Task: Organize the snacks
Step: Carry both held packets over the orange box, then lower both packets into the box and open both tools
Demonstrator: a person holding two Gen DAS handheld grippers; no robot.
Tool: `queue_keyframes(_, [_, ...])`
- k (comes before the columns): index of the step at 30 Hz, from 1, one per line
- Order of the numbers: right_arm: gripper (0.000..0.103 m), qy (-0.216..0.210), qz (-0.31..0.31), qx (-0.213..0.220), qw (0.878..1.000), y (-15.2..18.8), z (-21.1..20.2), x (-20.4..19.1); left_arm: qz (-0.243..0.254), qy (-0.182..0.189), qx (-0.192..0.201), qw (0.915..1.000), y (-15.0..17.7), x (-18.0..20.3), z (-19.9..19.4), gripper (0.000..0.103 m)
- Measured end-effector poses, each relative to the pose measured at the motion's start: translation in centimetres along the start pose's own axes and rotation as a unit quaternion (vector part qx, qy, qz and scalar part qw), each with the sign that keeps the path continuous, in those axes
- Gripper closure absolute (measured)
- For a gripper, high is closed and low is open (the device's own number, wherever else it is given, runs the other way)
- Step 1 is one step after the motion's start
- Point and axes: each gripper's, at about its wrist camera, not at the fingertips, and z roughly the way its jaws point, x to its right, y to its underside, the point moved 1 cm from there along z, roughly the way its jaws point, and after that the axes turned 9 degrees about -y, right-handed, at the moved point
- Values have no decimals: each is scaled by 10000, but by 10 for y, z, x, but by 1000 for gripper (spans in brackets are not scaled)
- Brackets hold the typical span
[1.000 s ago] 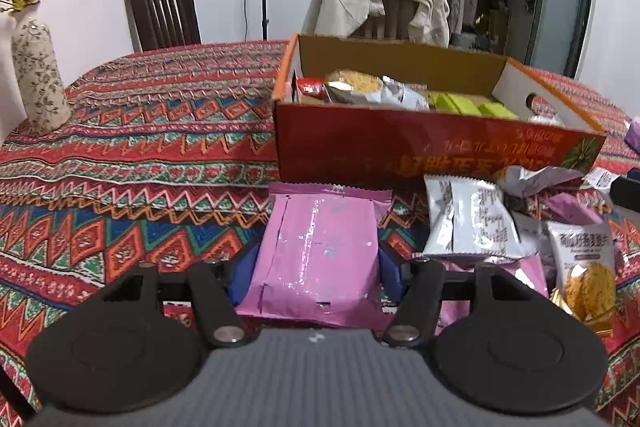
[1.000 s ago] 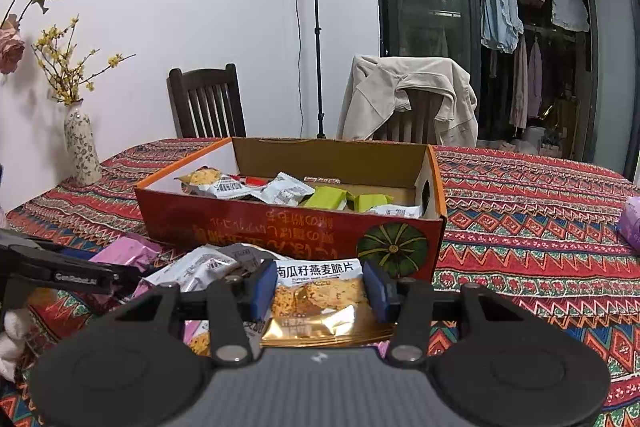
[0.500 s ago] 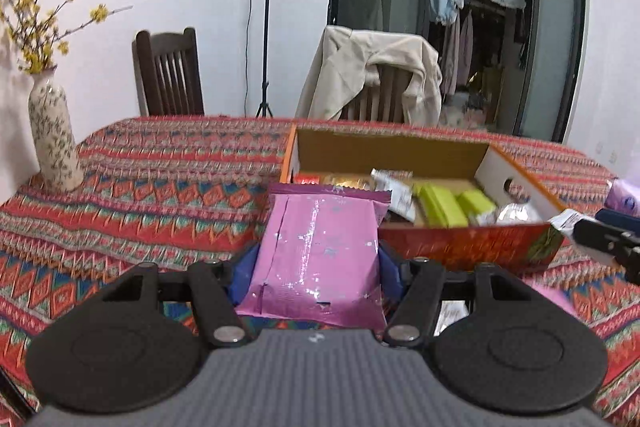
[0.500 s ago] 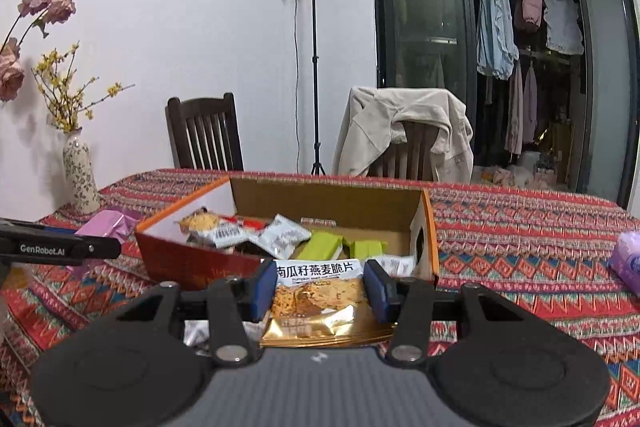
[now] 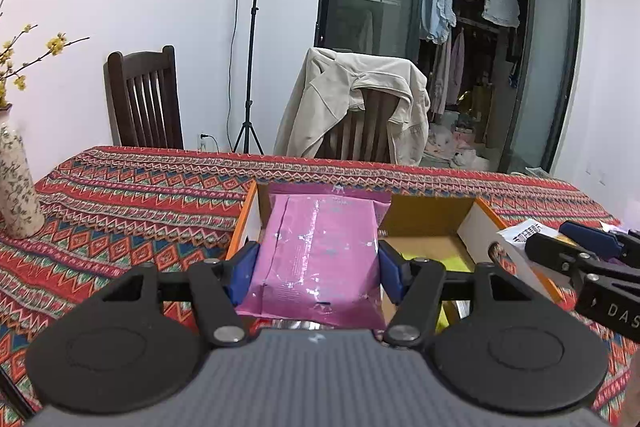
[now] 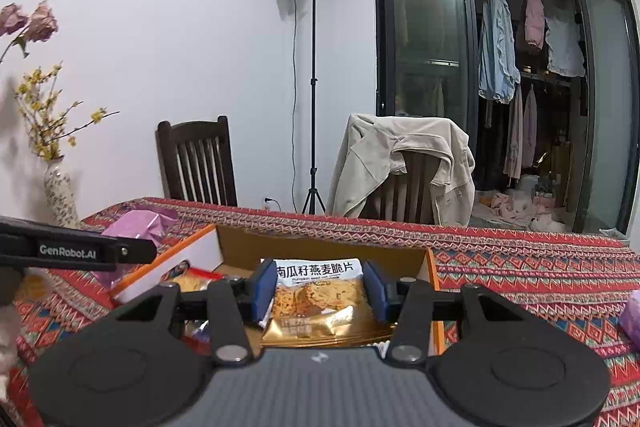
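Observation:
My left gripper (image 5: pixel 316 267) is shut on a pink snack packet (image 5: pixel 316 251), which it holds above the open cardboard snack box (image 5: pixel 432 219). The right gripper (image 6: pixel 318 289) is shut on a gold-and-white packet of pumpkin-seed oat crisps (image 6: pixel 316 301), also held over the box (image 6: pixel 320 247). The box holds green packets (image 5: pixel 452 261) and several other snacks (image 6: pixel 192 281). From the left wrist view the right gripper's arm (image 5: pixel 588 263) reaches in from the right with a corner of its packet (image 5: pixel 524 231). In the right wrist view the left gripper's arm (image 6: pixel 76 251) shows at the left with the pink packet (image 6: pixel 144 225).
A patterned red cloth covers the table (image 5: pixel 140 195). A flowered vase (image 5: pixel 16 195) stands at the table's left edge. Behind the table are a dark wooden chair (image 5: pixel 144 99), a chair draped with a beige jacket (image 5: pixel 356 107) and a light stand (image 6: pixel 314 99). A purple object (image 6: pixel 632 311) lies at the right.
Both grippers have risen from table level with their packets and moved forward over the box. The loose snacks in front of the box have dropped out of view.

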Motion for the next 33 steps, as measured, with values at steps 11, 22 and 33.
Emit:
queue_keyframes(11, [56, 134, 249, -306, 9991, -4, 73, 23, -236, -210, -140, 9994, -17, 13, 66, 40])
queue_keyframes(22, [56, 113, 415, -495, 9978, 22, 95, 37, -53, -286, -249, 9993, 4, 15, 91, 40])
queue_keyframes(33, [40, 90, 463, -520, 9975, 23, 96, 38, -63, -237, -66, 9997, 8, 13, 81, 15])
